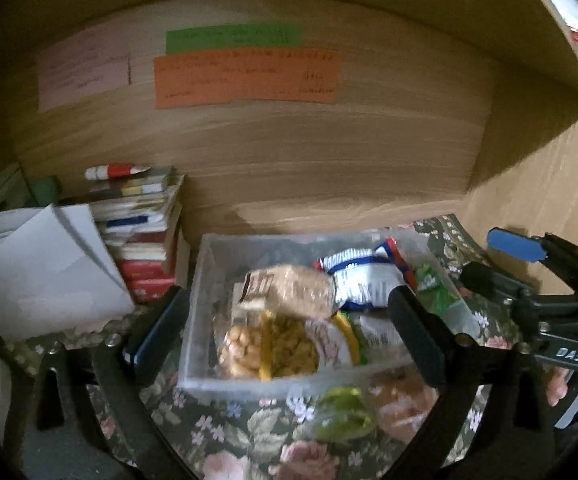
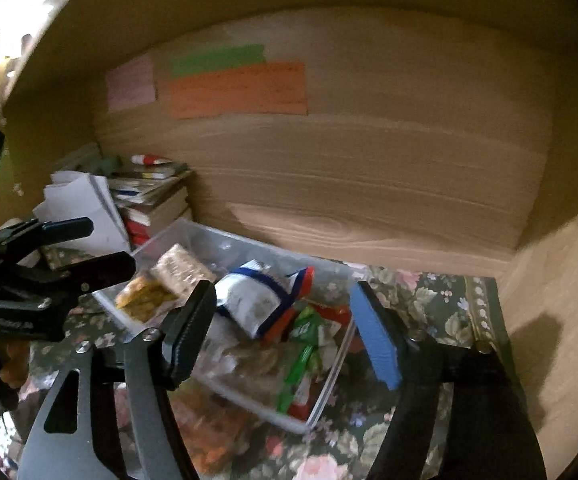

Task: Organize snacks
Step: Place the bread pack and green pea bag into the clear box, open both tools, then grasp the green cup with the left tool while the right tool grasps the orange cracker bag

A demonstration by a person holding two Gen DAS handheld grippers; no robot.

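Both claws released, empty: left claw (image 1: 285, 320) & right claw (image 2: 285, 328) hover over the clear bin (image 1: 197, 292) w/ snacks heaped inside, so reaching for the green pack (image 1: 341, 408) on the floral surface (image 1: 225, 420) could knock that brown cracker pack (image 1: 289, 290) out.

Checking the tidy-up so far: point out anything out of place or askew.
Two snack packs, a green one and an orange one, lie on the floral cloth outside the clear bin. Inside it, packs are heaped unevenly. Nothing looks spilled or damaged.
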